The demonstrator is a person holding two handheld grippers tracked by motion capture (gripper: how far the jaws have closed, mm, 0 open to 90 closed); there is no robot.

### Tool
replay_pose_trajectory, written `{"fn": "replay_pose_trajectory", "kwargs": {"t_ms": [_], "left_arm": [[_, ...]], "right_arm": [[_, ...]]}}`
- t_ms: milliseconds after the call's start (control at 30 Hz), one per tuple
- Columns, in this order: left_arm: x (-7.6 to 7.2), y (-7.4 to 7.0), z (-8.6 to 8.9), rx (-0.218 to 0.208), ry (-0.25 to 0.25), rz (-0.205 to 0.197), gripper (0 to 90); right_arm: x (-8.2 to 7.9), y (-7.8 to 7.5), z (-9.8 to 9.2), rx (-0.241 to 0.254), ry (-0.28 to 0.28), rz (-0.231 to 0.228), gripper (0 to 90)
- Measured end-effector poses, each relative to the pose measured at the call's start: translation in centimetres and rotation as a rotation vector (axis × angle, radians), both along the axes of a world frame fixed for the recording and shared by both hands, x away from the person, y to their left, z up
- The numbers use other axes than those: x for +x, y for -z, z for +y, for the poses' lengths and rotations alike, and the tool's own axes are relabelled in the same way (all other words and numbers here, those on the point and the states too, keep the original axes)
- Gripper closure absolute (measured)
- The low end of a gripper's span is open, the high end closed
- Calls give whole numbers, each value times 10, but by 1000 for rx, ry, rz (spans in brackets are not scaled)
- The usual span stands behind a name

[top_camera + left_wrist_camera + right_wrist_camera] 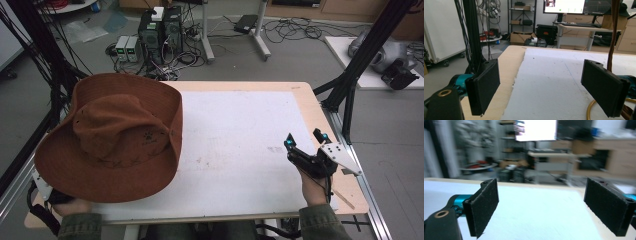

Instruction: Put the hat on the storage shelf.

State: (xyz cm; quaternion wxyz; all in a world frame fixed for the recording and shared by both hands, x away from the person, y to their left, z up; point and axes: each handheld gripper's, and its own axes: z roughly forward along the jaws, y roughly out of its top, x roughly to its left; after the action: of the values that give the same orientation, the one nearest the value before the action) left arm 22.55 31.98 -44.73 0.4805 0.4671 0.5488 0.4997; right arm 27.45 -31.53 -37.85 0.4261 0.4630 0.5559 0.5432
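Hat [115, 137] covers left gripper [541, 87].

The right gripper [541, 206] is seen with its two black fingers [484, 206] spread wide apart, nothing held between them — only the white sheet [536, 215] covering the table [574, 188] lies in the gap. The padded faces are turned toward each other. Beyond the table's pale wooden edge, a bright monitor [536, 130] and cluttered shelves [474, 147] are shown — all blurred.
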Motion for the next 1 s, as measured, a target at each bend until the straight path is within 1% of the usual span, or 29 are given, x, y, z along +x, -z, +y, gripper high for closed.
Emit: {"fn": "replay_pose_trajectory", "kwargs": {"t_ms": [33,67,133,167,200,233,333,367,400,467,500,533,600,700,833,967,1000], "left_arm": [[0,0,0,0,0,0,157],[1,0,0,0,1,0,157],[1,0,0,0,3,2,157],[1,0,0,0,2,2,157],[1,0,-1,0,2,2,157],[1,0,-1,1,1,1,157],[1,0,-1,1,2,3,157],[1,0,-1,0,1,2,157],[1,0,0,0,2,2,157],[1,0,0,-5,2,-1,157],[1,0,0,-7,2,0,157],[1,0,0,-8,1,-1,158],[1,0,0,-8,2,0,157],[1,0,0,-7,2,2,157],[1,0,0,-7,5,4,157],[1,0,0,-10,4,1,157],[1,0,0,-10,5,1,157]], "right_arm": [[0,0,0,0,0,0,118],[-3,9,-4,16,49,21,119],[-5,17,-6,10,94,31,119],[-5,17,-6,10,94,31,119],[-6,23,-7,2,110,49,120],[-6,23,-7,2,110,49,120],[-5,33,-9,-26,133,55,120],[-5,33,-9,-26,133,55,120],[-5,36,-9,-32,132,56,120],[-5,44,-11,-30,143,56,120],[-5,48,-12,-17,147,63,120],[-3,54,-15,9,162,81,120],[-2,56,-16,-7,175,79,120],[-2,57,-17,-16,177,75,120],[-1,59,-16,-5,177,76,120],[-1,59,-15,-7,171,75,119],[-1,59,-15,-5,169,82,120]]}}
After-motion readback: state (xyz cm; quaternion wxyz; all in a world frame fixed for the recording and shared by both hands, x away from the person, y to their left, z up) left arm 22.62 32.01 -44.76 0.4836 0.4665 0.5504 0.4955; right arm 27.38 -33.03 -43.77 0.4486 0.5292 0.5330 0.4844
